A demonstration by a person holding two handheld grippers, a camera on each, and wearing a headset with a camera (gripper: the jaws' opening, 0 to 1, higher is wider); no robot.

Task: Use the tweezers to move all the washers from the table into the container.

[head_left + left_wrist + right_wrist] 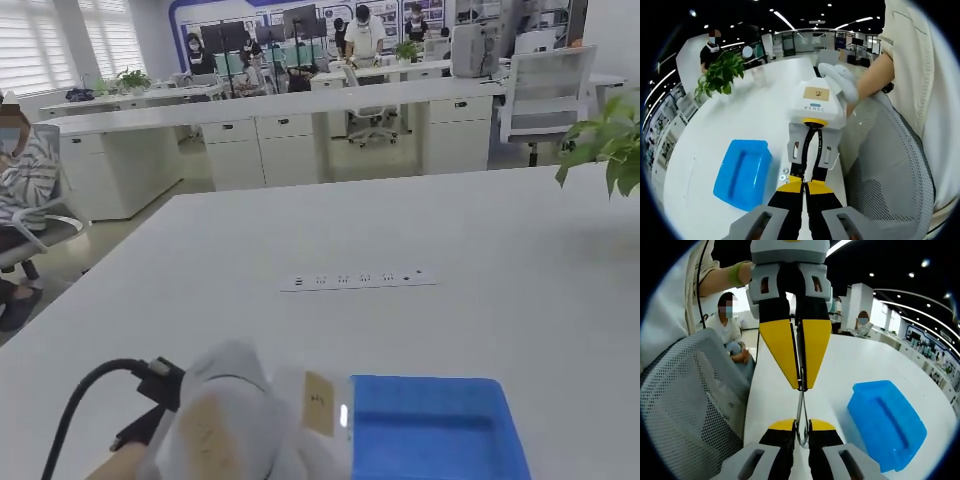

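Observation:
My right gripper (pixel 800 426) and my left gripper (pixel 801 386) point at each other tip to tip at the table's near edge. The thin metal tweezers (pixel 801 410) run between them, and both pairs of yellow-tipped jaws are shut on them. In the left gripper view my left gripper (pixel 806 188) meets the white-bodied right gripper (pixel 808 174) head on. A few small washers (pixel 785 173) lie on the white table beside the jaws. The blue container (pixel 742 172) stands just past them, and it is also seen as the blue container (pixel 887 426) and the blue container (pixel 432 428). A gripper (pixel 225 425) with a black cable sits left of it.
A grey mesh chair (pixel 890 165) stands close against the table edge by the person's arm. A white power strip (pixel 357 280) lies mid-table, and a potted plant (pixel 610 135) stands at the right. People sit and stand at desks (pixel 290 120) beyond.

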